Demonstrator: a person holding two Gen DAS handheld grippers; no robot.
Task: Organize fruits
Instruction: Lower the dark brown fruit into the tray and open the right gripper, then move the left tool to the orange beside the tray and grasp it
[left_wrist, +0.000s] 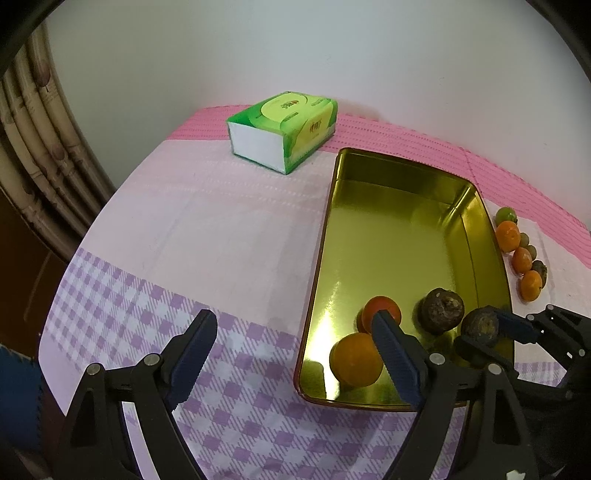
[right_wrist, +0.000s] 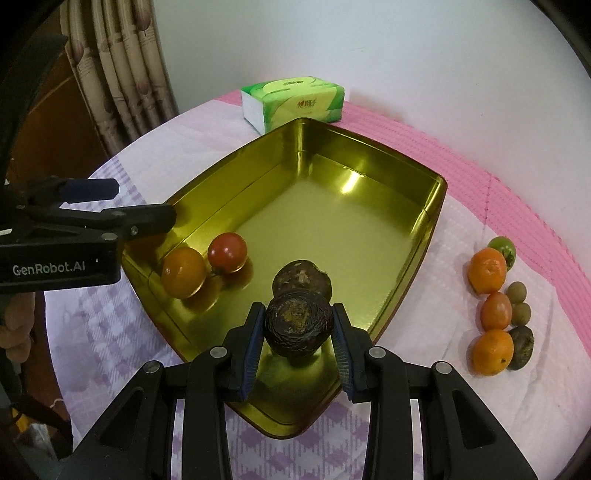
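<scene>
At lower centre of the right wrist view, the right claw (right_wrist: 298, 325) clamps a dark fruit (right_wrist: 298, 326) over the gold tray (right_wrist: 424, 218). Placement step; next, release inside. Left claw (left_wrist: 291, 350) stands apart, empty.

The tray (right_wrist: 236, 206) is shiny gold. In it lie an orange fruit (right_wrist: 183, 272), a red tomato (right_wrist: 226, 252) and a dark brown wrinkled fruit (right_wrist: 301, 280). The cloth (left_wrist: 207, 229) shows pale pink, with lilac checks at lower left. The tissue pack (left_wrist: 284, 127) is green and yellow.
</scene>
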